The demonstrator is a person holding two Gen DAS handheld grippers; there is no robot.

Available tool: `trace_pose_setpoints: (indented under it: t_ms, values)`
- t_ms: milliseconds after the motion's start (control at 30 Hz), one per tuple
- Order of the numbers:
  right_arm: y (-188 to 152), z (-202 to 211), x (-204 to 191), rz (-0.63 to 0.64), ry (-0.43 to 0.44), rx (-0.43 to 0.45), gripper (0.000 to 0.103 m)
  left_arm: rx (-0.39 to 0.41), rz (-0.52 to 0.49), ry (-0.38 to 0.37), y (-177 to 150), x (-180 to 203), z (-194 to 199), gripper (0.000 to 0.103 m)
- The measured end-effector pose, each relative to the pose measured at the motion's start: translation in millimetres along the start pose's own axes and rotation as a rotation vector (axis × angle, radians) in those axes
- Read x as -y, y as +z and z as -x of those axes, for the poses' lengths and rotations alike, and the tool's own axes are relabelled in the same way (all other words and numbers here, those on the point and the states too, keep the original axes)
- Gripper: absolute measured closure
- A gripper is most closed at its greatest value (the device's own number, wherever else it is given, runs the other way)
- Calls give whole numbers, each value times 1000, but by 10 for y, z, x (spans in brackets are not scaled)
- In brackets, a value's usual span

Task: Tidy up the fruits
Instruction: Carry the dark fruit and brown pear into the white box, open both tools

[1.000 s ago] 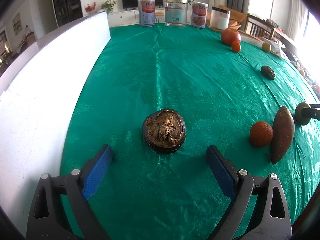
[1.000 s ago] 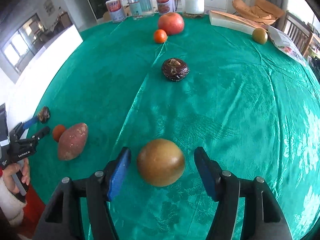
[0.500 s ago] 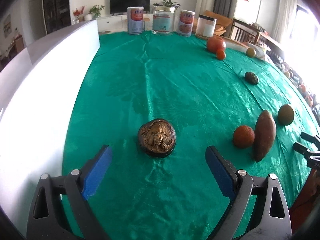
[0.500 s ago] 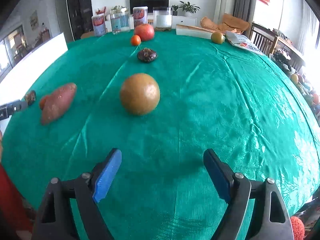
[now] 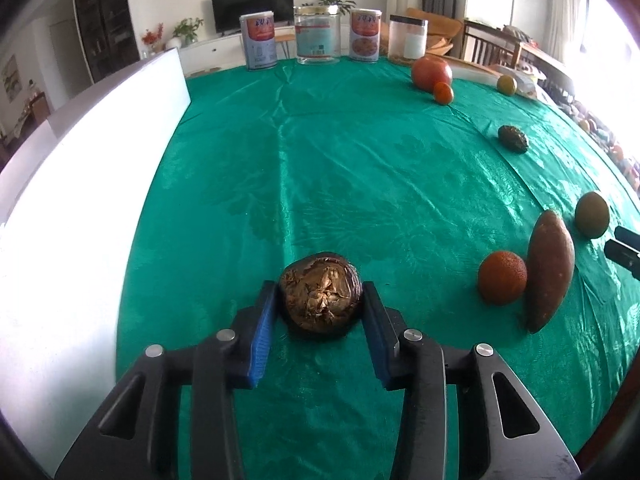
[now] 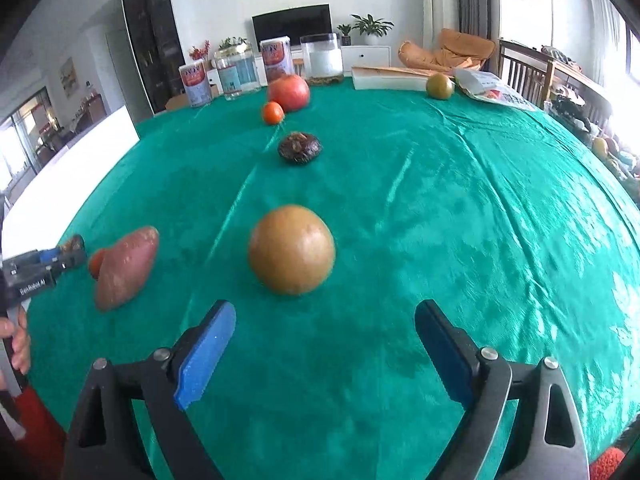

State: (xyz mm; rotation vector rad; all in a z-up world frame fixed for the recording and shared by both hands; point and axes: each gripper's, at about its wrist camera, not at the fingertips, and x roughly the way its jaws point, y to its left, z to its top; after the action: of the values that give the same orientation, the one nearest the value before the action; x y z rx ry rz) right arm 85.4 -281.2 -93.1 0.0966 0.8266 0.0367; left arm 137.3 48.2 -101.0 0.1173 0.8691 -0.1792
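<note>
My left gripper (image 5: 320,312) is shut on a dark brown wrinkled fruit (image 5: 320,298) that rests on the green tablecloth (image 5: 340,168). To its right lie a small orange (image 5: 502,278), a sweet potato (image 5: 549,270) and a round brown-green fruit (image 5: 592,214). My right gripper (image 6: 324,344) is open and empty, just short of that round fruit (image 6: 292,250). In the right wrist view the sweet potato (image 6: 124,268) lies to the left, and the left gripper (image 6: 44,266) is at the far left edge.
A second dark wrinkled fruit (image 6: 300,148), a small orange (image 6: 273,113), a big red fruit (image 6: 289,92) and a green fruit (image 6: 439,86) lie farther back. Cans and jars (image 5: 318,40) stand at the far edge. A white board (image 5: 80,152) borders the left side.
My left gripper moved forward and closed on the dark wrinkled fruit. My right gripper let go of the round fruit, pulled back, then came a little nearer again.
</note>
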Motion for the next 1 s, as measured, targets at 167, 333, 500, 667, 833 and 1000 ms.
trace_pose_setpoints:
  t_ms: [167, 333, 500, 667, 833, 1000]
  values:
    - [127, -102, -132, 31, 13, 7, 13, -20, 60, -35, -59, -81, 67, 61]
    - [223, -189, -132, 17, 21, 24, 30, -39, 92, -58, -84, -97, 96, 61]
    - [268, -240, -131, 12, 32, -23, 54, -59, 117, -99, -77, -72, 197, 61]
    - [399, 2, -333, 44, 129, -40, 54, -38, 172, -196, 49, -173, 684, 61]
    - [739, 198, -1074, 133, 354, -87, 54, 33, 225, -220, 288, -625, 1382, 61]
    - [1104, 294, -2176, 278, 574, -110, 54, 63, 293, -49, 409, -1410, 1724, 61]
